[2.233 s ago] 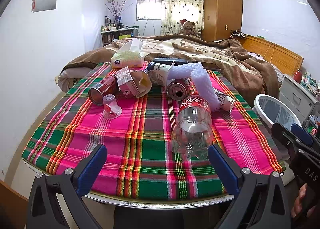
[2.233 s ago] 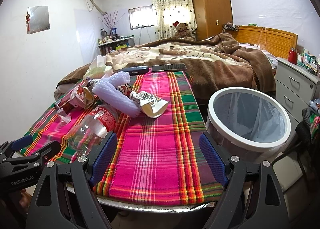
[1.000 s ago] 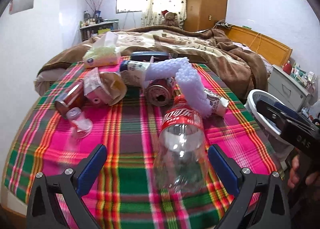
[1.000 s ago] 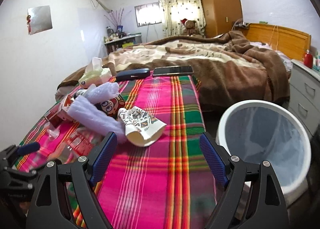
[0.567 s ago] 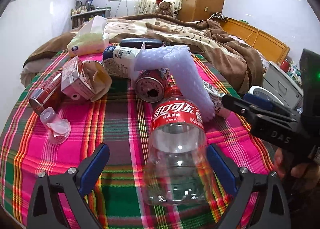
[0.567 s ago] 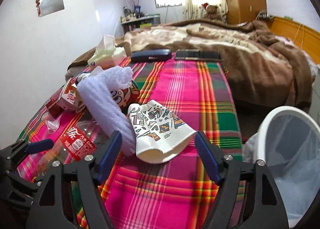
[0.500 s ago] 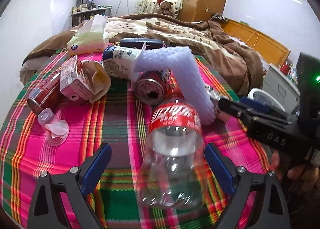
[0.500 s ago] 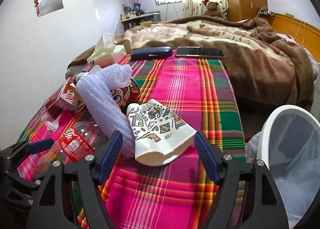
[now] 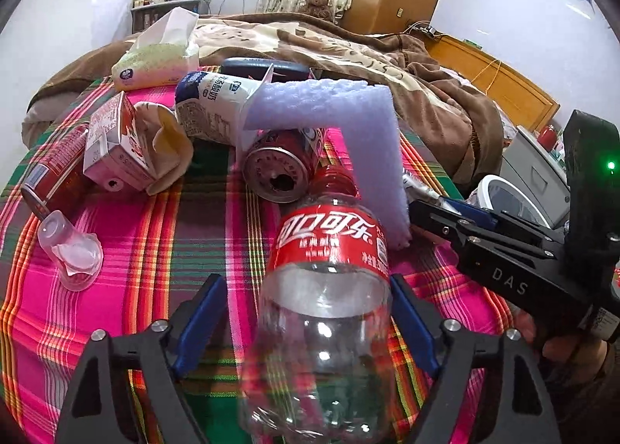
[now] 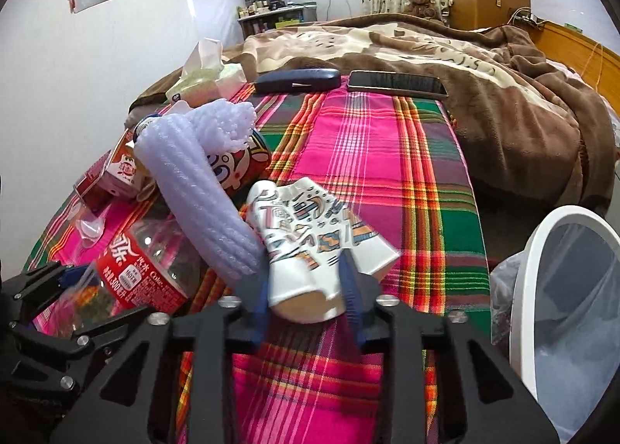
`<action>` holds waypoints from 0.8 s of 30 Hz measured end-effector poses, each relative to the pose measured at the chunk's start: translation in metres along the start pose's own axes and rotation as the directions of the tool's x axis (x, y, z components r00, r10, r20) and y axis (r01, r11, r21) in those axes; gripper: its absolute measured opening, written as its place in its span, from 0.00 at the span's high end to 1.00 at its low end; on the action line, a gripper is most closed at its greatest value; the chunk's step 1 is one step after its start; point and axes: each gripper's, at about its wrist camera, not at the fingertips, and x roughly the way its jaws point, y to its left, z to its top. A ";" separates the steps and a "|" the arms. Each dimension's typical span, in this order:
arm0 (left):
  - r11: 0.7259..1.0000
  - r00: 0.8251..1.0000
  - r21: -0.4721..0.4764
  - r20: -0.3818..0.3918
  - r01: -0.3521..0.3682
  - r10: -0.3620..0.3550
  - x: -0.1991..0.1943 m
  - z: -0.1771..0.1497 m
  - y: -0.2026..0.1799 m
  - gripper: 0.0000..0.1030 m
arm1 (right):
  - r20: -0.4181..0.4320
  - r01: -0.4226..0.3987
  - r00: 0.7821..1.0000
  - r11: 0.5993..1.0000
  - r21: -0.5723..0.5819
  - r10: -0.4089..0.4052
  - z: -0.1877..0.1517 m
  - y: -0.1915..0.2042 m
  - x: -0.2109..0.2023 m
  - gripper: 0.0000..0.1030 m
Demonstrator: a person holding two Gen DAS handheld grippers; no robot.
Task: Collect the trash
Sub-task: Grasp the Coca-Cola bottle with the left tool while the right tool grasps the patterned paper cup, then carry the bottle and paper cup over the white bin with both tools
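A clear cola bottle [image 9: 325, 250] with a red label lies on the plaid table [image 10: 387, 157]. It sits between the blue pads of my left gripper [image 9: 306, 312], whose jaws are closing; the right pad touches it and a gap remains at the left pad. My right gripper [image 10: 306, 289] is closing and its pads press a patterned paper cup [image 10: 306, 227], squashing it. A lilac foam sleeve [image 9: 348, 122] leans over a red can [image 9: 279, 169] just behind the bottle. The white-rimmed bin [image 10: 562, 289] with a clear liner stands at the table's right.
More litter lies at the left: a small carton [image 9: 112, 149], a yogurt tub [image 9: 209, 103], another can [image 9: 50, 165] and a clear plastic cup [image 9: 73, 254]. A tissue pack [image 9: 155, 60], glasses case [image 10: 298, 80] and phone [image 10: 395, 83] sit at the far edge, against the bed.
Both grippers moved forward and down. The left jaws narrowed around the bottle, which has shifted. The right jaws closed onto the paper cup and crushed it.
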 end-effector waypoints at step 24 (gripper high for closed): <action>0.998 0.999 -0.053 -0.023 0.030 -0.031 -0.007 -0.009 0.010 0.32 | 0.106 -0.019 0.994 0.999 0.051 0.014 -0.006 -0.004 -0.025 0.79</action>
